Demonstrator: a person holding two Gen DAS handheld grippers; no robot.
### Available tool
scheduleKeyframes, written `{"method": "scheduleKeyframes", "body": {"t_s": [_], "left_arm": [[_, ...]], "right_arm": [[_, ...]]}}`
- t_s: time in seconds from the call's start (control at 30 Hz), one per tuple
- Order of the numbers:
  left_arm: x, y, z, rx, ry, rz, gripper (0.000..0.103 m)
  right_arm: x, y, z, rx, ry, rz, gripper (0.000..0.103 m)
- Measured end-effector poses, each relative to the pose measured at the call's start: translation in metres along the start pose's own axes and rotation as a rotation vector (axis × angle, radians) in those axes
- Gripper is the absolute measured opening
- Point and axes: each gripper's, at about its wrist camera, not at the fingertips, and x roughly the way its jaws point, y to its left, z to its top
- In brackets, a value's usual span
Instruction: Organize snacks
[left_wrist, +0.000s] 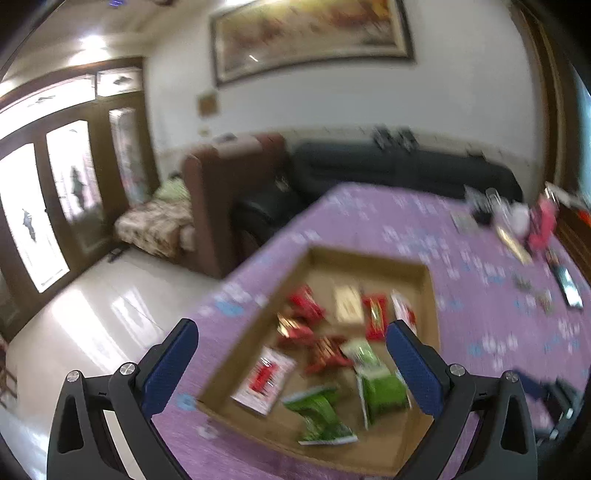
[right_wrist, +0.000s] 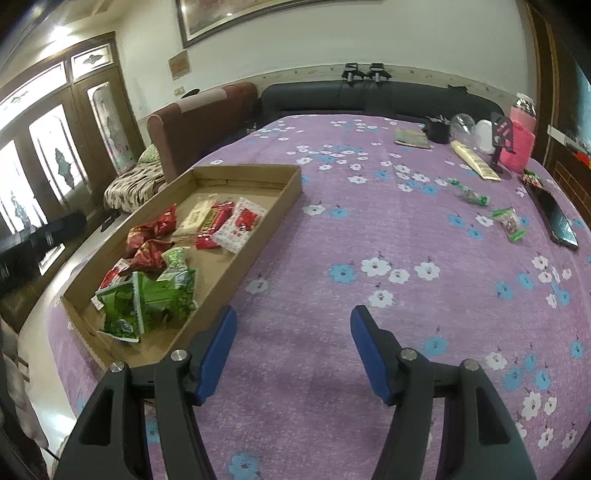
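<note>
Snack packets (right_wrist: 155, 273), red, white and green, lie inside your shallow cardboard tray (right_wrist: 258, 218) on the purple floral cloth (right_wrist: 369, 229). Your left gripper (left_wrist: 291, 354) hangs above the tray, jaws apart and empty. Your right gripper (right_wrist: 291, 343) is over bare cloth beside the tray, jaws apart. Two small green-ended packets (right_wrist: 509, 223) lie well apart from the tray.

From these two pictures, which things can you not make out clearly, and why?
- Packets in the cardboard box: motion blur in the left wrist view makes their print unreadable.
- Small snacks far right on the purple cloth: too small in the right wrist view to identify.
- Painting: cut off by the top edge.
- Box's near corner: hidden behind the right gripper.
</note>
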Motion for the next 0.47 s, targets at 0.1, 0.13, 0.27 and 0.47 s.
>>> {"method": "scheduleKeyframes", "body": {"t_s": [0.1, 0.13, 0.27, 0.47], "left_arm": [[-0.018, 0.011, 0.000, -0.078, -0.051, 0.006, 0.103], [-0.020, 0.014, -0.001, -0.093, -0.074, -0.025, 0.103], [-0.013, 0.012, -0.002, -0.068, -0.029, -0.052, 0.103], [-0.001, -0.008, -0.004, -0.040, 0.064, -0.067, 0.103]], "right_arm": [[-0.003, 0.009, 0.002, -0.039, -0.015, 0.005, 0.063], [-0.003, 0.012, 0.002, -0.047, -0.019, 0.008, 0.064], [-0.004, 0.017, 0.002, -0.062, -0.020, 0.018, 0.064], [-0.008, 0.015, 0.003, -0.060, -0.020, 0.015, 0.064]]}}
